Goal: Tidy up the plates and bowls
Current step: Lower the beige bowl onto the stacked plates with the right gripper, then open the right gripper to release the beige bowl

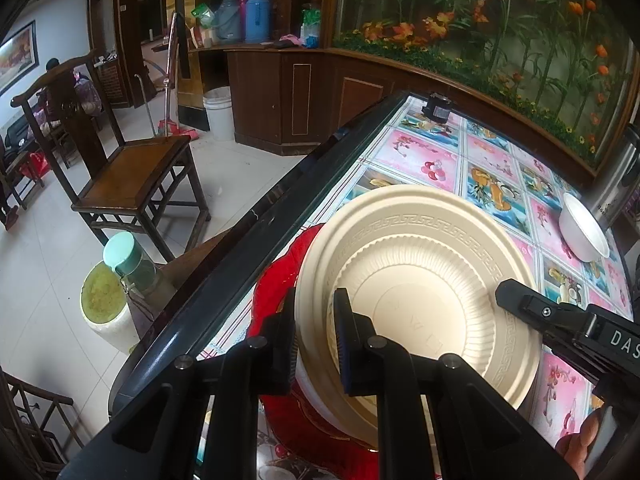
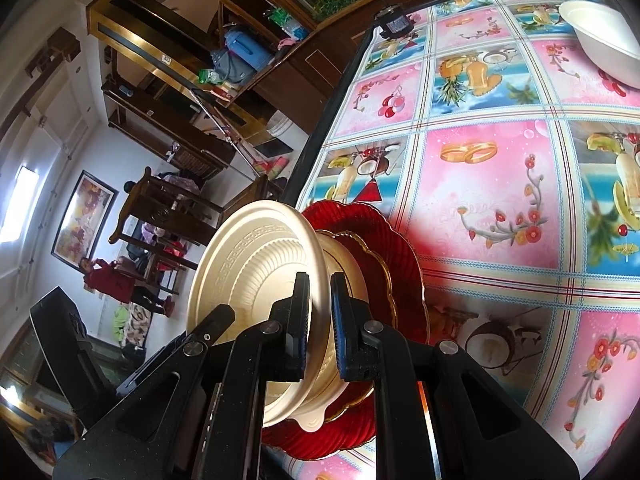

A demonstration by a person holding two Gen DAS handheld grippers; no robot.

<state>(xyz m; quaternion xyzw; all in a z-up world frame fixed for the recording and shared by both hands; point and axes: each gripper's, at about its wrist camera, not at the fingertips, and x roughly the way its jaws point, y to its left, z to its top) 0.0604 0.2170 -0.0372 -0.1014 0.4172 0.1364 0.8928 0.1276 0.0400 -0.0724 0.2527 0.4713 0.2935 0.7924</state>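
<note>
A cream plate (image 1: 420,264) with a patterned rim sits on top of a stack on a red scalloped plate (image 1: 276,280) near the table's left edge. My left gripper (image 1: 316,336) is shut on the cream plate's near rim. My right gripper (image 2: 320,320) is shut on the opposite rim of the same cream plate (image 2: 248,264); its finger (image 1: 520,300) shows in the left wrist view. In the right wrist view the red plate (image 2: 400,264) lies under a gold-edged dish and the cream plate. A white bowl (image 1: 584,232) stands on the table at the far right, also in the right wrist view (image 2: 600,40).
The table (image 2: 480,184) has a pink and blue fruit-print cloth and a dark edge rail (image 1: 256,224). A wooden chair (image 1: 132,176) and a bottle (image 1: 132,272) stand left of it. A metal flask (image 1: 616,176) stands behind the bowl. A small black device (image 1: 438,108) sits at the far edge.
</note>
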